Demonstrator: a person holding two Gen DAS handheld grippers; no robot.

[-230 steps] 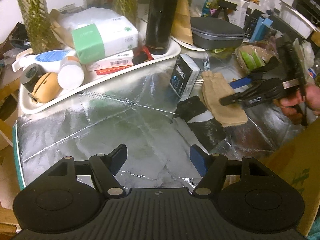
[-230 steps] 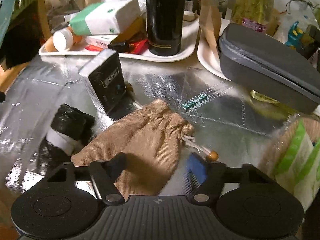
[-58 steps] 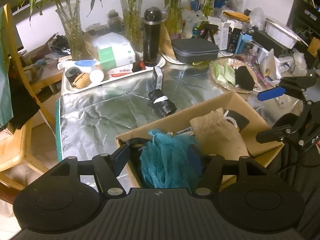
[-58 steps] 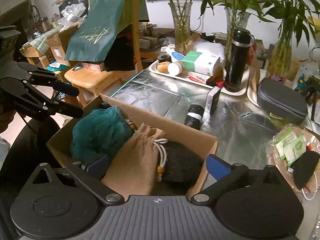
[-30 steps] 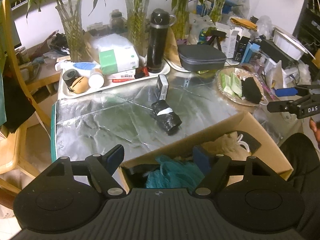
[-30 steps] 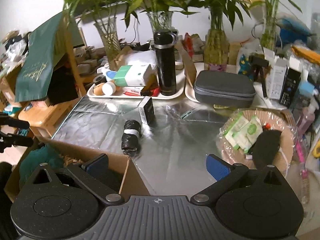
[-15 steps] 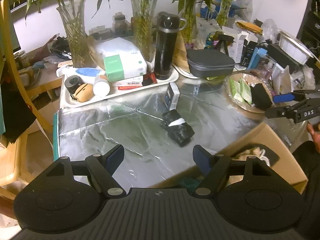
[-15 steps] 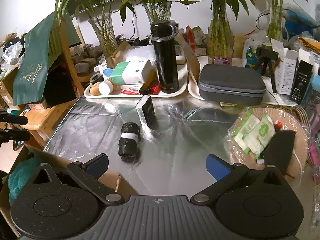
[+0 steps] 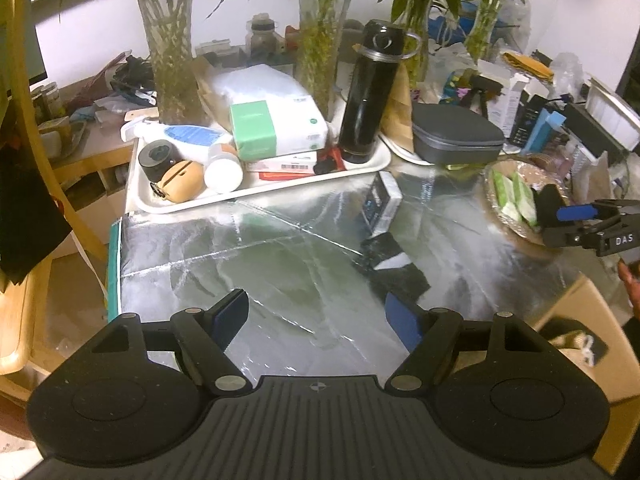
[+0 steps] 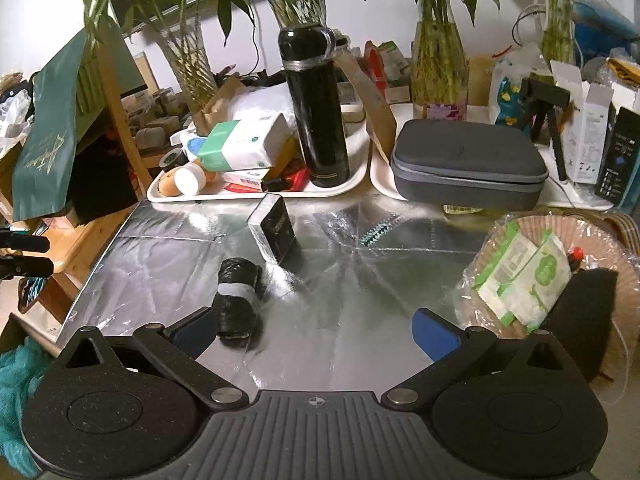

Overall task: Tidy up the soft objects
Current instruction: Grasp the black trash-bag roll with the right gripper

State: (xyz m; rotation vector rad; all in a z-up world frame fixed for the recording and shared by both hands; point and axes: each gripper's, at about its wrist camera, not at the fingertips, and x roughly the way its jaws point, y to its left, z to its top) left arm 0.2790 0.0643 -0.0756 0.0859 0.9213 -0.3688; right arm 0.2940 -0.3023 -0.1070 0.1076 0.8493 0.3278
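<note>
While the black rolled bundle [image 10: 236,300] with its white band lies on the silver foil table cover [image 9: 280,264], it sits low and left of centre in the right wrist view, just ahead of the left finger of the right gripper [image 10: 316,334], whose jaws stand wide apart with nothing between them. In the left wrist view the same bundle [image 9: 390,264] lies right of centre, just above the right finger of the left gripper [image 9: 316,316], which is likewise spread and empty. Compared with a second ago, the cardboard box [image 9: 580,320] has slid out of the middle of both views: it now shows only at the lower right edge of the left view, with a beige pouch [image 9: 568,338] peeking inside, and the teal mesh sponge [image 10: 16,392] is only a sliver at the lower left edge of the right view. Both tongs now look over the table, and the bundle appears larger and nearer than before. Just behind the bundle a small dark box [image 10: 274,228] stands upright, and further back a white tray [image 10: 256,194] carries a black flask [image 10: 316,112] and a tissue pack [image 10: 244,144]. At the right, a wicker basket [image 10: 600,236] holds green-and-white packets.
</note>
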